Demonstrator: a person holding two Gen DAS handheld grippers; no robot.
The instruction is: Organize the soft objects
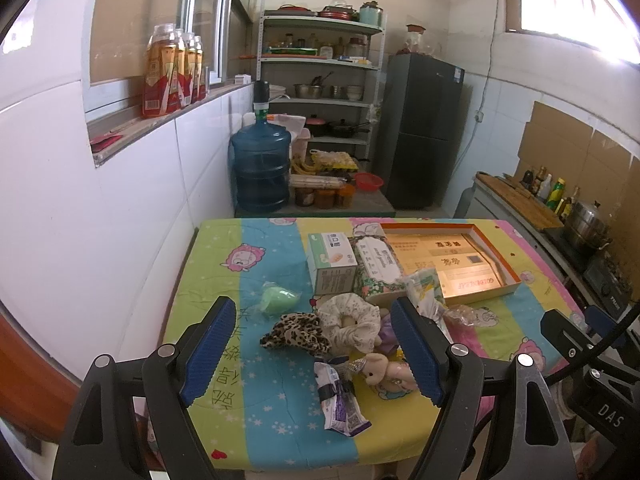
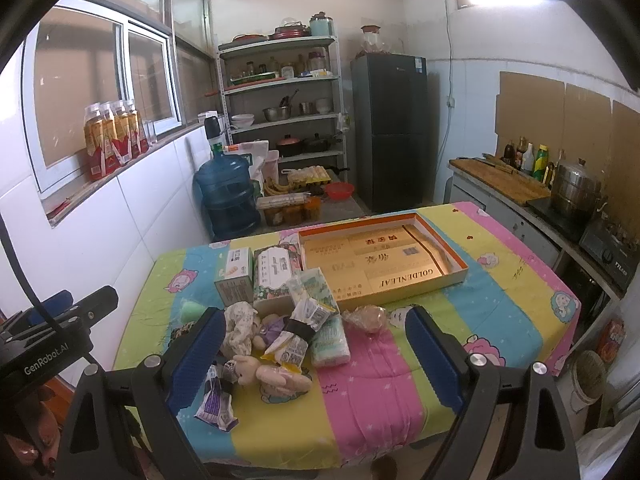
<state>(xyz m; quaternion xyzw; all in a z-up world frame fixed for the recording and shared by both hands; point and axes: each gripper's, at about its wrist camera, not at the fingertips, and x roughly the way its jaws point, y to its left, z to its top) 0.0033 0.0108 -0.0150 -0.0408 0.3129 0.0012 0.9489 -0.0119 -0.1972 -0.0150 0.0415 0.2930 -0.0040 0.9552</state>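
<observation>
A pile of soft things lies on the colourful tablecloth (image 1: 256,432): a leopard-print scrunchie (image 1: 298,334), a cream floral scrunchie (image 1: 352,320), a small plush bear (image 1: 386,372) (image 2: 268,372), a green sponge (image 1: 278,300) and a purple-white packet (image 1: 340,404) (image 2: 216,404). A tissue pack (image 2: 330,340) lies beside them. An open gold and orange box (image 2: 384,264) (image 1: 448,260) sits behind. My left gripper (image 1: 312,348) is open above the pile. My right gripper (image 2: 316,356) is open above the bear and tissue pack.
A white-green carton (image 1: 330,264) and a floral box (image 1: 376,270) stand behind the pile. A blue water jug (image 1: 260,168), shelves (image 1: 320,80) and a dark fridge (image 1: 424,128) are beyond the table. A white tiled wall is left; a stove counter (image 2: 560,216) is right.
</observation>
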